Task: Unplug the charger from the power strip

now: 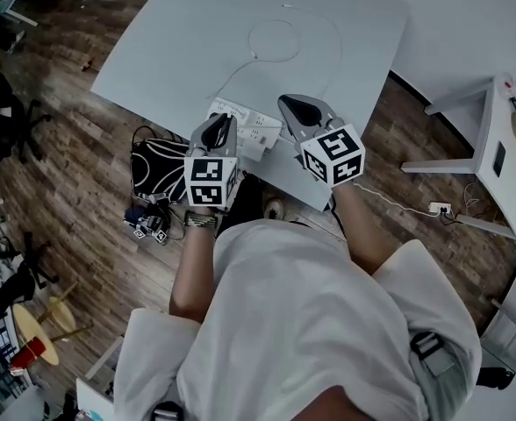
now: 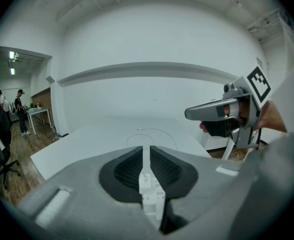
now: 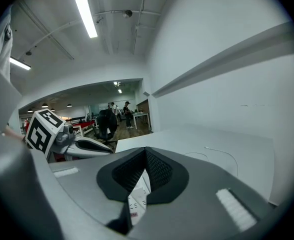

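A white power strip (image 1: 256, 132) lies at the near edge of the white table (image 1: 197, 33). A small white charger (image 2: 145, 178) is plugged into the strip (image 2: 153, 200), and its thin cable (image 1: 275, 40) loops across the tabletop. My left gripper (image 1: 227, 119) hovers just over the strip's left part, jaws apart by a narrow slit, with nothing between the pads. In the left gripper view the charger shows through that slit (image 2: 146, 150). My right gripper (image 1: 286, 102) hangs over the strip's right end, tips together and empty. The strip (image 3: 137, 199) shows below its jaws (image 3: 146, 150).
A black bag (image 1: 157, 169) and small gear lie on the wooden floor left of me. A white side table (image 1: 504, 147) stands at the right, with a plug and cord (image 1: 440, 209) on the floor beside it. Office chairs (image 1: 3, 112) stand far left. People (image 2: 19, 109) stand in the background.
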A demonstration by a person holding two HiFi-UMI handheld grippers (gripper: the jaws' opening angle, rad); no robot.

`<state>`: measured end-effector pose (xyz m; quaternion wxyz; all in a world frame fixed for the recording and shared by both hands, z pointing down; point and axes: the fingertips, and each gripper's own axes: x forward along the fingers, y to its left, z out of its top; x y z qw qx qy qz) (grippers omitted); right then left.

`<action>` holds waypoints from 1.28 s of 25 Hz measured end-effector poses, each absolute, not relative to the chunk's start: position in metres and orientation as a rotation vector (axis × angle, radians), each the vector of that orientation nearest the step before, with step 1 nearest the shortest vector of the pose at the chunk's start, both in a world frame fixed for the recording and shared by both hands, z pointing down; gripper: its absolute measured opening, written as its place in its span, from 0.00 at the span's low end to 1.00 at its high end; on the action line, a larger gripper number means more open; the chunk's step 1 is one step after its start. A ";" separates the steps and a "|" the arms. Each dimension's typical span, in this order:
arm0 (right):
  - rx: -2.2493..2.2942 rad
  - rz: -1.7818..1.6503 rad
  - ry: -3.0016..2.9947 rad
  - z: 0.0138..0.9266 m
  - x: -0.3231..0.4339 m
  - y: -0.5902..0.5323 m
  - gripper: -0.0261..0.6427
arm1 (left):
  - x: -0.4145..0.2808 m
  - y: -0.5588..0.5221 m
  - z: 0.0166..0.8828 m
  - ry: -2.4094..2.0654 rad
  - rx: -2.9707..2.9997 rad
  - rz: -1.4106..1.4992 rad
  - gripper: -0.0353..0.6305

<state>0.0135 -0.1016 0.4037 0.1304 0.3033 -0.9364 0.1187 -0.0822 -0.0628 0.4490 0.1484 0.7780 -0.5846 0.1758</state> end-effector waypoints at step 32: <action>0.765 0.548 -2.494 0.554 -0.027 -0.119 0.04 | -0.082 -0.089 0.555 -1.407 2.099 0.629 0.26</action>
